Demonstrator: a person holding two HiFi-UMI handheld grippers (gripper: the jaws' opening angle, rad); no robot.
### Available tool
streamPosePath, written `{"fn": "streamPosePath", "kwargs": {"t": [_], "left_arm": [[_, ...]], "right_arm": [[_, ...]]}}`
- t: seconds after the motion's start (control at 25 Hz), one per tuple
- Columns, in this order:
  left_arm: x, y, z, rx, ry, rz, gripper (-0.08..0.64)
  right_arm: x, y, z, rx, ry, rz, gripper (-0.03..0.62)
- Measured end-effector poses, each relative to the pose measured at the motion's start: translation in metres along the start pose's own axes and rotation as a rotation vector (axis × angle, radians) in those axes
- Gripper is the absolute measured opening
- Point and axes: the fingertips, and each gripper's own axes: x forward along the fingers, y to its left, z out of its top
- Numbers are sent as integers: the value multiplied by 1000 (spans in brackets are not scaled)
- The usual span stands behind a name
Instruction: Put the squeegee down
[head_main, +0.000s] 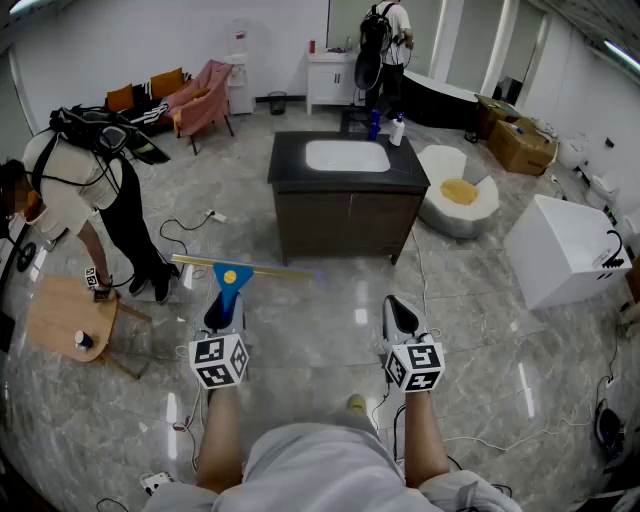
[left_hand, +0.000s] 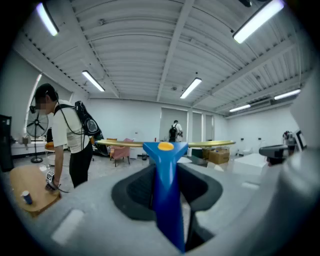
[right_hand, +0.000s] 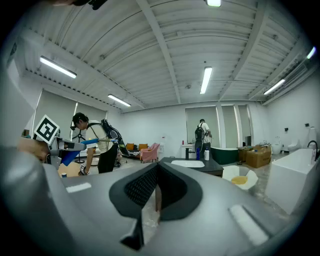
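The left tongs (head_main: 222, 316) are clenched on the blue handle of the squeegee (head_main: 229, 290), which is held above the grey stone floor (head_main: 330, 330) in front of the person, at about 11 o'clock in the head view. The handle points toward 12 o'clock and lies close to level. Its long yellow blade bar lies crosswise at the far end, running roughly from 9 to 3 o'clock. In the left gripper view the handle fills the gap between the pads, which press on both its sides. The right tongs (head_main: 399, 314) are at 1 o'clock, well apart from the squeegee, clenched with nothing between them. A dark sink cabinet (head_main: 345, 215) stands at 12 o'clock beyond the blade. A round wooden table (head_main: 55, 310) with a small cup (head_main: 83, 341) on it is at 9 o'clock, with a bent-over person (head_main: 85, 195) just beside it. A white box (head_main: 560, 250) sits at 3 o'clock.
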Motion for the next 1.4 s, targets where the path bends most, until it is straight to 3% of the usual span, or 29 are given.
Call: {"fn": "streamPosePath", "kwargs": {"t": [0.6,1.04,1.4], "left_arm": [[16,-6,0,-7,-1,-14,130],[19,7,-13,-20,0,-37,131],[52,25,-17,-32,17,-32,130]], "right_arm": [[7,-14,1,-12,1,-28,3],[9,1,-16,-14,18,-42,3],[48,-8,-20,-9,31,-45,3]]}}
